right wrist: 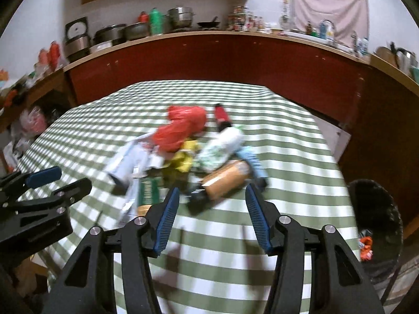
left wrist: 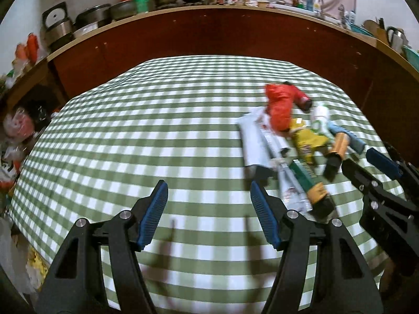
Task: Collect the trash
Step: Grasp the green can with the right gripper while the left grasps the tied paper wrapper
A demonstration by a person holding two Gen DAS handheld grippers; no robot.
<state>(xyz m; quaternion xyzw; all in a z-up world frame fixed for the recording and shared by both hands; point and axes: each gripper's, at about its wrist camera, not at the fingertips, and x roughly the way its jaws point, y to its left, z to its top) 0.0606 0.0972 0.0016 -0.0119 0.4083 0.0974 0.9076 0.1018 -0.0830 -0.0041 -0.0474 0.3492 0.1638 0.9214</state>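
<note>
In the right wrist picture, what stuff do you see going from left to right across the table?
Left gripper → white tube → red plastic bag → white and green bottle → black bin beside the table.

We saw a blurred heap of trash on the green-and-white checked tablecloth (right wrist: 288, 172): a crumpled red plastic bag (right wrist: 183, 128) lay on top, touching a flattened white carton (right wrist: 128, 161) and a crumpled yellow wrapper (right wrist: 184, 157). Beside them lay a white-and-green bottle (right wrist: 222, 146) and an orange-brown bottle with a black cap (right wrist: 225, 179).
</note>
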